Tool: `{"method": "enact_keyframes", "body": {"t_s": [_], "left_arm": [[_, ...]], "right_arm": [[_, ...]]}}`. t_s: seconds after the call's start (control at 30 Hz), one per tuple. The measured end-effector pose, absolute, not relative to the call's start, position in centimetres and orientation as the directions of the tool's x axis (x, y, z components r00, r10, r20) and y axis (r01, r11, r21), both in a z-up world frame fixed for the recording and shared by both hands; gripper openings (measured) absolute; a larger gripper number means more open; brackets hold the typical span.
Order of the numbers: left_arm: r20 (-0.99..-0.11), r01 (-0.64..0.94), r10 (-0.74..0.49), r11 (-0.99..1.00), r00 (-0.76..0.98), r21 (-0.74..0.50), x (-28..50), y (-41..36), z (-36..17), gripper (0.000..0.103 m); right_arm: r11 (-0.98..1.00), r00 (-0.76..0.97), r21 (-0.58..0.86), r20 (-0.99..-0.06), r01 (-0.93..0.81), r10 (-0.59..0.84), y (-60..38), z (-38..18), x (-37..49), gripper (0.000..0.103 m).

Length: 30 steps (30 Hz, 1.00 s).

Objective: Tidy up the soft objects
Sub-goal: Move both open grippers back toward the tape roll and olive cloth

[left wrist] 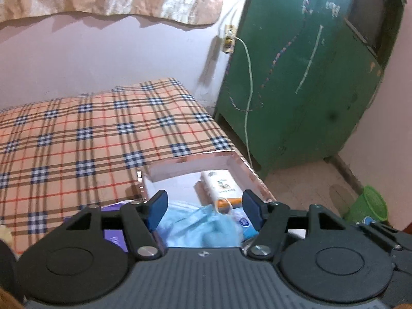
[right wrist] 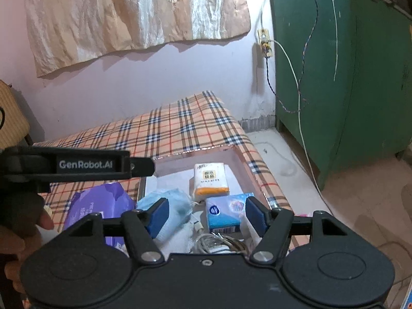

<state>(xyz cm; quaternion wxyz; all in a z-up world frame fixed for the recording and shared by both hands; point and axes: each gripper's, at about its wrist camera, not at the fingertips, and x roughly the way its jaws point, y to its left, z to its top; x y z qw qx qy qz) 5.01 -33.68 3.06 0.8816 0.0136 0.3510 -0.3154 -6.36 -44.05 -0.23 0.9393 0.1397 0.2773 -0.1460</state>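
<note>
A clear box (right wrist: 239,159) sits on the plaid bed. It holds a white-and-orange tissue pack (right wrist: 211,180), a blue tissue pack (right wrist: 228,212), a crumpled blue face mask (right wrist: 175,206) and a white cable (right wrist: 219,243). A purple wipes pack (right wrist: 103,202) lies left of the box. My right gripper (right wrist: 206,217) is open above the box, with the mask and blue pack between its fingers. My left gripper (left wrist: 204,209) is open just above the mask (left wrist: 200,228); the white-and-orange pack (left wrist: 220,182) lies beyond it. The left gripper also shows side-on in the right wrist view (right wrist: 144,166).
The plaid bed (left wrist: 77,139) stretches left and back to a pink wall. A green cabinet (left wrist: 309,77) stands at the right with a white cord hanging from a socket (left wrist: 229,38). A green basket (left wrist: 368,203) sits on the floor at the right.
</note>
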Motion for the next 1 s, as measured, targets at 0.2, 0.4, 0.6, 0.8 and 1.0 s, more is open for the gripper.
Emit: {"method": "enact_keyframes", "body": {"t_s": [0.2, 0.4, 0.6, 0.8, 1.0], "left_arm": [[-0.613, 0.533, -0.497, 0.834, 0.614, -0.143, 3.0, -31.3, 4.8, 0.072], [-0.602, 0.509, -0.461, 0.855, 0.652, -0.103, 0.4, -28.2, 5.8, 0.074], [-0.583, 0.455, -0.428, 0.884, 0.691, -0.110, -0.7, -24.2, 6.6, 0.075], [-0.572, 0.393, -0.380, 0.913, 0.727, -0.107, -1.2, -20.1, 6.9, 0.075], [-0.571, 0.336, -0.338, 0.935, 0.748, -0.113, -1.3, -16.2, 7.3, 0.075]], "right_arm": [[0.926, 0.825, 0.172, -0.528, 0.336, -0.201, -42.1, 1.7, -7.2, 0.078], [0.937, 0.825, 0.134, -0.525, 0.322, -0.208, -39.0, 2.8, -7.7, 0.078], [0.953, 0.837, 0.115, -0.515, 0.280, -0.184, -35.7, 3.8, -8.1, 0.078], [0.968, 0.848, 0.118, -0.513, 0.221, -0.131, -32.3, 4.4, -7.7, 0.078], [0.987, 0.860, 0.096, -0.506, 0.128, -0.062, -27.8, 5.0, -6.5, 0.078]]}}
